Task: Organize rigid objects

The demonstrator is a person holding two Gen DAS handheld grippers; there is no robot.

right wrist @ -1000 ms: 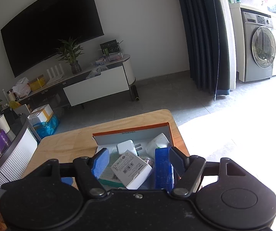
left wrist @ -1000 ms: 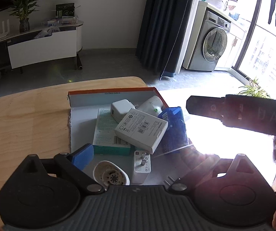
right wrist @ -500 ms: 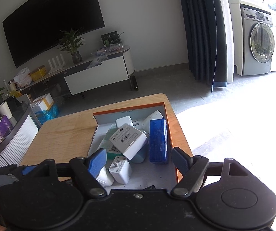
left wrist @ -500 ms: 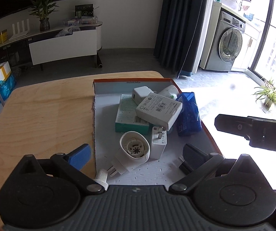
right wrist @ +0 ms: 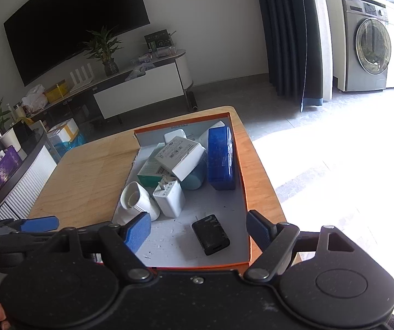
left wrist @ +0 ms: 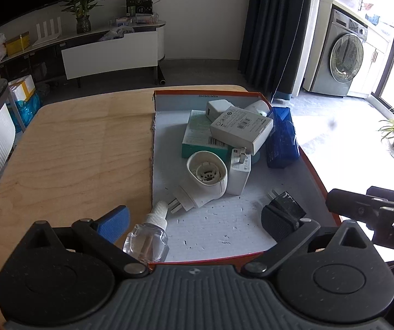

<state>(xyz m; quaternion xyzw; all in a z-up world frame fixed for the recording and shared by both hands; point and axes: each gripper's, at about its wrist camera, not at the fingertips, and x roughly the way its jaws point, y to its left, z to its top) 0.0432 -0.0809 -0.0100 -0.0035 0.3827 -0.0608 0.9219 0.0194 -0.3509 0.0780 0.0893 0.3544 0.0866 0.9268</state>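
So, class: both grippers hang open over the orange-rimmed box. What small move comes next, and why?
Probably lower the open right gripper onto the black charger. It lies alone on bare box floor, nearest those jaws, with nothing stacked on it.

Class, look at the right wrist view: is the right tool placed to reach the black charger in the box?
Probably yes. The right tool is open, its jaws having just widened, empty, and the black charger lies alone on the box floor directly ahead, with nothing over it.
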